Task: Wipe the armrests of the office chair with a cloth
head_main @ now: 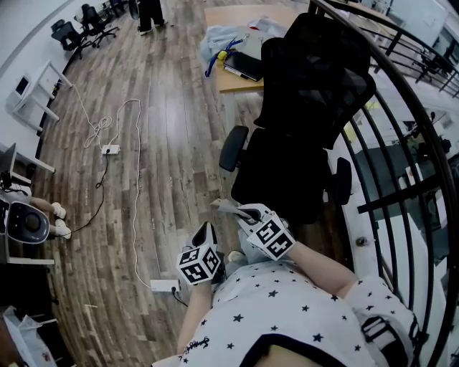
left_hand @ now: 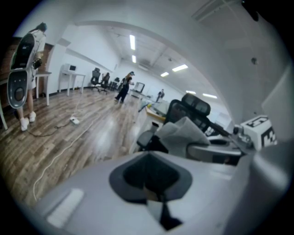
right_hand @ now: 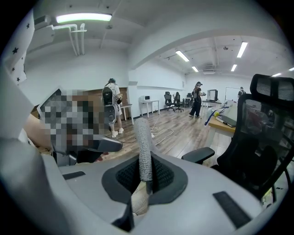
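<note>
The black office chair stands just ahead of me, its near armrest on the left and the other armrest on the right. My right gripper is shut on a folded grey cloth, held short of the seat's front edge. In the right gripper view the cloth stands upright between the jaws, with an armrest beyond it. My left gripper hangs lower left, shut and holding nothing. The left gripper view shows the cloth in front of the chair.
A wooden desk with a bag and laptop stands behind the chair. A black railing curves along the right. White cables and power strips lie on the wooden floor to the left. A person stands far back.
</note>
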A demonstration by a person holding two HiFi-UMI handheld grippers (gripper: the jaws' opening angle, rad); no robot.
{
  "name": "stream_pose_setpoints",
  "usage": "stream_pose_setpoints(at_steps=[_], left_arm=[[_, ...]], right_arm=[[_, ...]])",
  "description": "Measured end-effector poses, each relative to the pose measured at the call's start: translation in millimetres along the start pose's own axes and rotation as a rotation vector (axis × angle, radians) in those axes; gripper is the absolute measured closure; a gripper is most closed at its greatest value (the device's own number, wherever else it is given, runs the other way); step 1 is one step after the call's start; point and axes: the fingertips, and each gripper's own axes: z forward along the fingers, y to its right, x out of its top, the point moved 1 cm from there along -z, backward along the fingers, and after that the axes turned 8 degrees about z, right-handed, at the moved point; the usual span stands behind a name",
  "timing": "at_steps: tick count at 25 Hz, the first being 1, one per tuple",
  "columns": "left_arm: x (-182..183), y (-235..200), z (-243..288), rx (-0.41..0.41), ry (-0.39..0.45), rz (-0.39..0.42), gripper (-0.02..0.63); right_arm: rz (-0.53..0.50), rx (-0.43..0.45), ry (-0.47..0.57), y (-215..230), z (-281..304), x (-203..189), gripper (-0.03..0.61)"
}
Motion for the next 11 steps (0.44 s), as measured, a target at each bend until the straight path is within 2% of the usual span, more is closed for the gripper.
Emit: stream_pose_setpoints(at_steps=[11], left_arm=[[-0.8,-3.1,-0.5,0.001,0.003,-0.008,0.606]], right_arm=[[0.003,0.003,-0.001,0.6,4.1,-0.4,0.554]])
